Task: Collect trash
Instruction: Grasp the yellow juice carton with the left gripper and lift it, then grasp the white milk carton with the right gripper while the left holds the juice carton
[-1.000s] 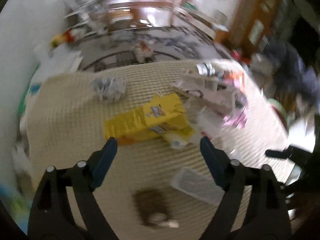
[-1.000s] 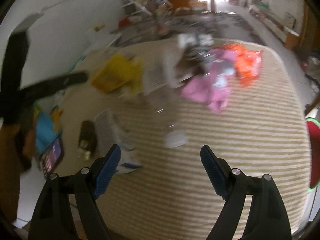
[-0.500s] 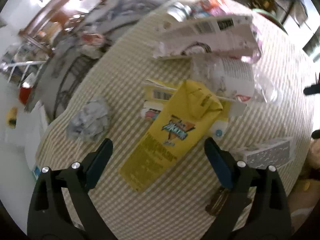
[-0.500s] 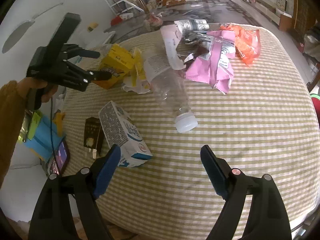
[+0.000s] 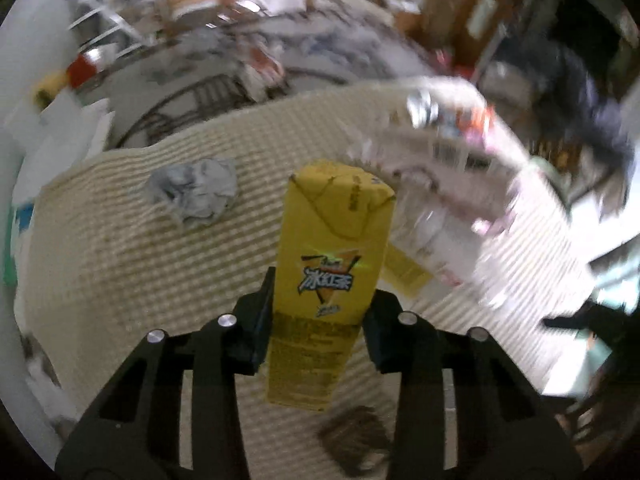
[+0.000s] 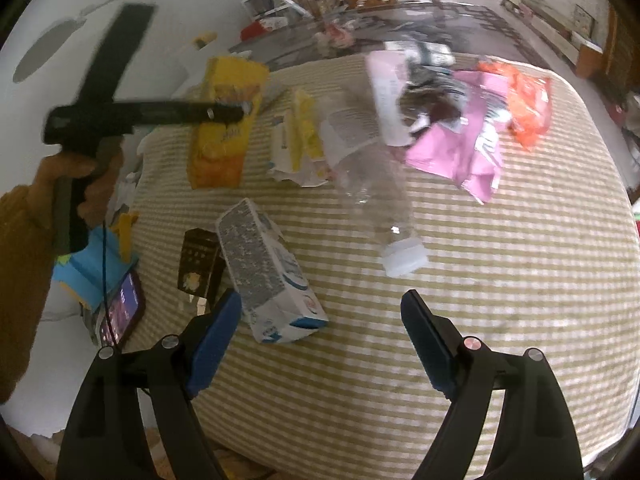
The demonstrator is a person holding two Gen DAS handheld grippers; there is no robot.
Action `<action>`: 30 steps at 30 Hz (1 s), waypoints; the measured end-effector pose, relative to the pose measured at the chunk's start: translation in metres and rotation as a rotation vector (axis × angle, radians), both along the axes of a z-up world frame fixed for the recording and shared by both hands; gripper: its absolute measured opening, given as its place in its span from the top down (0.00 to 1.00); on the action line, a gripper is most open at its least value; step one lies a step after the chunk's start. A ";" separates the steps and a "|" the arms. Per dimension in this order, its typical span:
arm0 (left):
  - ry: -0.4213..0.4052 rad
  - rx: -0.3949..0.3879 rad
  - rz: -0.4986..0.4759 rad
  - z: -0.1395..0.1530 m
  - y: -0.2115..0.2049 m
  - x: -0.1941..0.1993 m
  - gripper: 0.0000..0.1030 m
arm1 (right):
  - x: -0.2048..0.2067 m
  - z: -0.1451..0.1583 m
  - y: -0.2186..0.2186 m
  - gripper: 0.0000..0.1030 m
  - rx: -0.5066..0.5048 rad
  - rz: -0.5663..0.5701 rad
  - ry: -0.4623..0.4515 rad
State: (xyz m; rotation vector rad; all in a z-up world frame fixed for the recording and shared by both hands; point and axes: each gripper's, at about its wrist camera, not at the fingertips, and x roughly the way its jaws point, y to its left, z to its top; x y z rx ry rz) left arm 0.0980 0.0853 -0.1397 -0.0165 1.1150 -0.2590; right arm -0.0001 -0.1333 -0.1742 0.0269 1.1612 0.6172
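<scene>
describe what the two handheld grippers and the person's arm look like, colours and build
Both the left gripper and the right gripper are matte black scissor-like frames with silver rivets and flat blue finger pads. From the right camera, the left gripper has a black pistol-style handle; the hand gripping it wears a mustard-brown sleeve.

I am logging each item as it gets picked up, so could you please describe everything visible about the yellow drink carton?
The yellow drink carton is a tall printed paperboard box with a folded, slightly creased top and a dark logo on its face. The left tongs are shut on its lower half, one pad on each side. It looks lifted off the striped tablecloth, though that is hard to confirm. In the right wrist view it shows at the table's far left.
</scene>
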 end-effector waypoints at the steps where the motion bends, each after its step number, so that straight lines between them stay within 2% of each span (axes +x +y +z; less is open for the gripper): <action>1: -0.018 -0.033 0.035 0.007 0.003 -0.008 0.65 | 0.000 0.000 0.008 0.23 -0.004 0.023 -0.007; 3: -0.041 -0.078 0.095 0.017 0.005 -0.019 0.64 | 0.001 -0.001 0.020 0.23 -0.014 0.058 -0.020; 6: -0.073 -0.098 0.160 0.026 0.005 -0.032 0.65 | -0.001 -0.007 0.042 0.23 -0.054 0.124 -0.041; 8: -0.078 -0.114 0.182 0.029 0.004 -0.039 0.64 | -0.004 -0.011 0.052 0.27 -0.079 0.161 -0.056; 9: -0.070 -0.122 0.187 0.028 0.005 -0.040 0.64 | -0.005 -0.014 0.057 0.31 -0.094 0.176 -0.063; 12: -0.011 -0.117 0.212 0.009 0.006 -0.038 0.64 | -0.006 -0.021 0.064 0.31 -0.116 0.184 -0.063; 14: 0.038 -0.119 0.234 -0.009 0.010 -0.034 0.64 | -0.005 -0.026 0.065 0.41 -0.128 0.179 -0.048; 15: 0.058 -0.117 0.246 -0.016 0.012 -0.032 0.64 | -0.005 -0.028 0.065 0.53 -0.136 0.180 -0.042; 16: 0.076 -0.115 0.259 -0.023 0.014 -0.030 0.64 | -0.006 -0.029 0.065 0.57 -0.143 0.182 -0.036; 18: 0.091 -0.110 0.273 -0.031 0.016 -0.029 0.64 | -0.007 -0.030 0.063 0.57 -0.144 0.176 -0.041; 20: 0.103 -0.100 0.286 -0.038 0.017 -0.028 0.59 | -0.008 -0.031 0.062 0.57 -0.143 0.173 -0.039; 21: 0.105 -0.099 0.291 -0.039 0.018 -0.027 0.50 | -0.007 -0.031 0.061 0.57 -0.142 0.172 -0.038; 22: 0.107 -0.101 0.303 -0.041 0.019 -0.028 0.45 | -0.007 -0.030 0.060 0.57 -0.142 0.171 -0.038; 30: 0.118 -0.113 0.326 -0.048 0.021 -0.034 0.45 | -0.007 -0.024 0.058 0.56 -0.125 0.147 -0.050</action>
